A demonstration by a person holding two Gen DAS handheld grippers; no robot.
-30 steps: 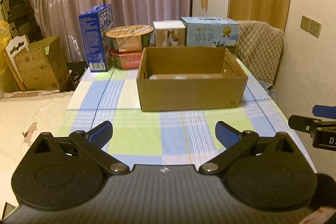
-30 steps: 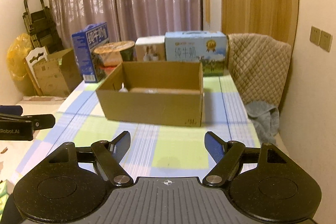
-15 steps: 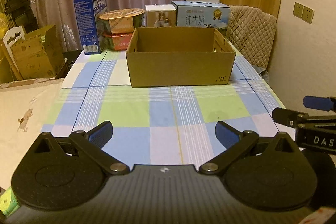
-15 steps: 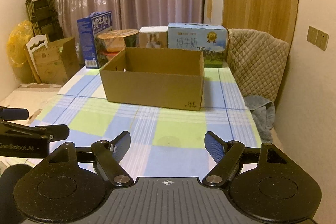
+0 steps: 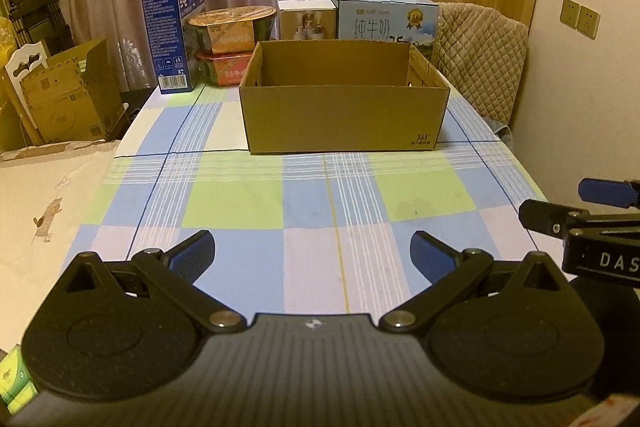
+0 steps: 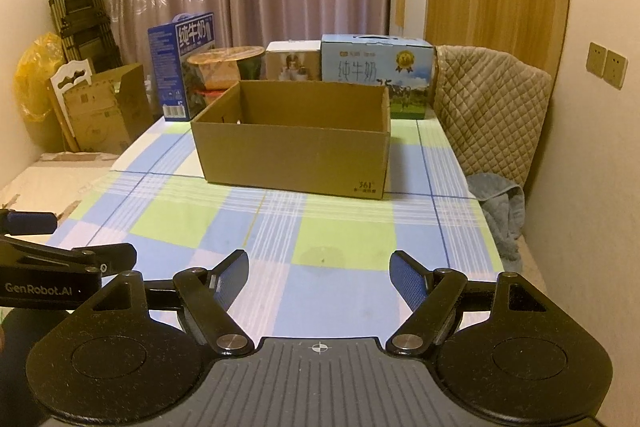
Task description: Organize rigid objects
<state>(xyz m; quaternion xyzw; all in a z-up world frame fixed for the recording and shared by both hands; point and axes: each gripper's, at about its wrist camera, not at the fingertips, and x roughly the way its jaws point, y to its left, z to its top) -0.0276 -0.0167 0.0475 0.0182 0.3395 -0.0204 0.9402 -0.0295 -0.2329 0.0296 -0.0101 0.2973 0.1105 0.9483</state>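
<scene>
Both grippers have drawn back from the cardboard box [image 5: 344, 119], left gripper [image 5: 312, 253] and right gripper [image 6: 319, 273] spread wide, holding nothing.

Left gripper [image 5: 312, 253], right gripper [image 6: 319, 273] agape, empty

The cardboard box's [image 5: 344, 119] near wall hides its floor and whatever lies inside. It also covers the lower part of the light blue milk carton [image 6: 376, 67] behind. The green packet [image 5: 14, 383] at near left is cut off by the edge.
</scene>
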